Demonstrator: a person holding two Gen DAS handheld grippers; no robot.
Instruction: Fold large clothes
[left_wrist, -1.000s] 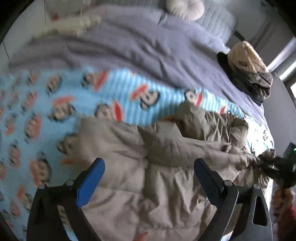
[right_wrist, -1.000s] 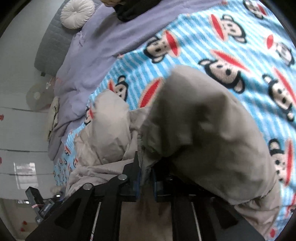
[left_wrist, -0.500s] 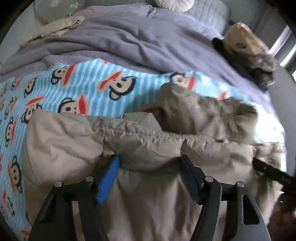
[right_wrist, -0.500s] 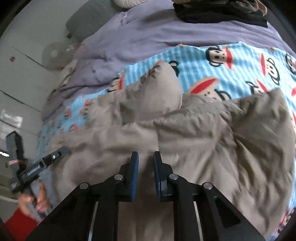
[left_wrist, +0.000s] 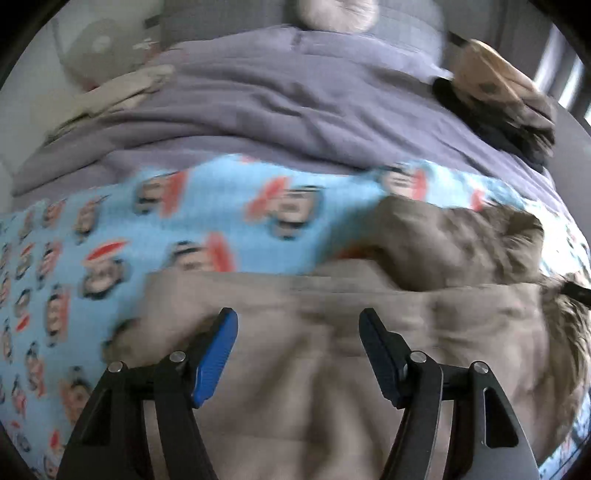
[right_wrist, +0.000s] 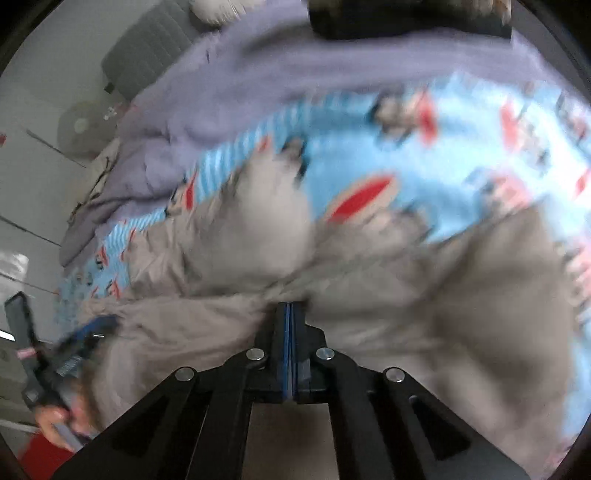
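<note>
A large beige padded jacket lies crumpled on a light blue monkey-print blanket on the bed. My left gripper is open, its blue-padded fingers spread over the jacket's near edge, holding nothing. In the right wrist view the jacket fills the lower half, and my right gripper is shut with its jaws pressed together at a fold of the jacket. The left gripper shows blurred at the far left, held by a hand. Both views are motion-blurred.
A purple-grey duvet covers the far half of the bed, with a round pale cushion at the headboard. A pile of dark and tan clothes sits at the far right. A beige cloth lies far left.
My right gripper's jaws have closed fully on the jacket fold. My left gripper has narrowed a little and pulled back from the jacket's edge. Both cameras are moving, blurring the scene.
</note>
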